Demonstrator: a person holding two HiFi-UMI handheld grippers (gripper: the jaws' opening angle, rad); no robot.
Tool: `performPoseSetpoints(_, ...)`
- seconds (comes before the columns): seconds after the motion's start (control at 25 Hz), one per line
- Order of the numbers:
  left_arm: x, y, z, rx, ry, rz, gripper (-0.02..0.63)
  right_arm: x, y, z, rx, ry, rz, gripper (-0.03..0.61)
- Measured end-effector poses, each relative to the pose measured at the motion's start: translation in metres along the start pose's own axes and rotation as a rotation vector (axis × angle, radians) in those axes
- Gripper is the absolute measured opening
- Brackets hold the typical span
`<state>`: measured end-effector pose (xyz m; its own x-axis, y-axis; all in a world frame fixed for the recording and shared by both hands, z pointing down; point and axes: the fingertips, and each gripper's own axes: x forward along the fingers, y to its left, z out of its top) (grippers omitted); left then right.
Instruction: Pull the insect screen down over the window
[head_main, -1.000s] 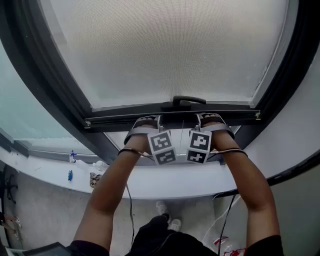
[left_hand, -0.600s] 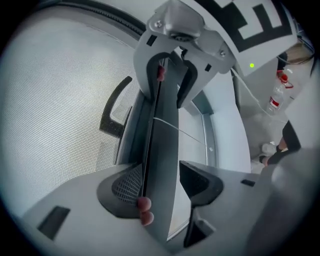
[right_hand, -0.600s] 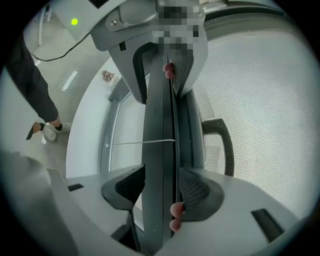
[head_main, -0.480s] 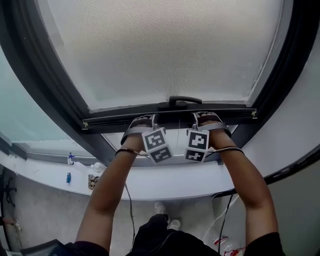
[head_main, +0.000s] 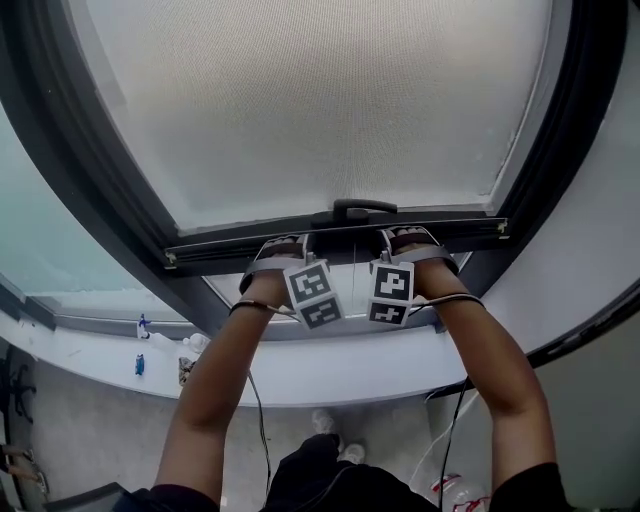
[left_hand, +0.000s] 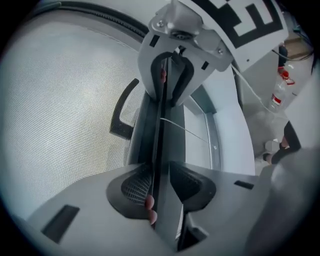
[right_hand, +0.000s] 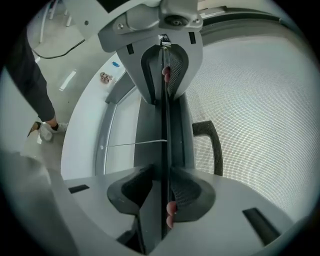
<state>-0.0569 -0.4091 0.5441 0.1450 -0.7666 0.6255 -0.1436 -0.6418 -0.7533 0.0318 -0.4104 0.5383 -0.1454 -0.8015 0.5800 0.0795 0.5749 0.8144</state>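
Both sets of jaws have just been closing since the earlier frame, while my hands have hardly shifted. My left gripper (left_hand: 160, 182) and right gripper (right_hand: 163, 186) are now each clamped, jaws narrowed to a slim gap, on the thin fin (left_hand: 159, 125) of the bottom bar (head_main: 230, 245) of the insect screen (head_main: 320, 100), 1 on either side of the black handle (head_main: 362, 209). The screen already covers most of the opening; the bar sits above the sill (head_main: 330, 365) with an uncovered strip left below it, so I judge the pull to be in its last stretch. To do this well, I should draw the 2 grippers down together at an equal pace, keeping the bar level so neither end binds in the window frame (head_main: 95, 195). I should also pull along the frame's line rather than toward me, since the fin is narrow and my grip could slip off it.
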Motion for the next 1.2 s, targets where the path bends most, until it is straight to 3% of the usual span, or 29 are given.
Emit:
performPoseSetpoints(0.28, 0.000, -0.004, -0.001, 0.004, 0.006, -0.025, 0.114, -0.001, 0.004, -0.001, -0.024, 0.005, 0.004, 0.113)
performPoseSetpoints(0.44, -0.013, 0.005, -0.001, -0.029, -0.031, 0.032, 0.114, -0.006, 0.004, -0.003, -0.011, 0.003, -0.007, 0.118)
performPoseSetpoints(0.56, -0.032, 0.014, 0.002, -0.073, -0.073, 0.070, 0.114, -0.023, -0.009, -0.003, 0.028, -0.031, -0.066, 0.118)
performPoseSetpoints(0.84, -0.096, 0.032, 0.027, -0.333, -0.289, 0.156, 0.112, -0.092, -0.046, 0.001, 0.324, -0.194, -0.229, 0.117)
performPoseSetpoints(1.04, -0.128, 0.036, 0.032, -0.468, -0.383, 0.217, 0.114, -0.136, -0.056, 0.007, 0.487, -0.295, -0.343, 0.109)
performPoseSetpoints(1.2, -0.159, 0.036, 0.031, -0.707, -0.499, 0.245, 0.112, -0.165, -0.052, 0.018, 0.588, -0.366, -0.411, 0.051)
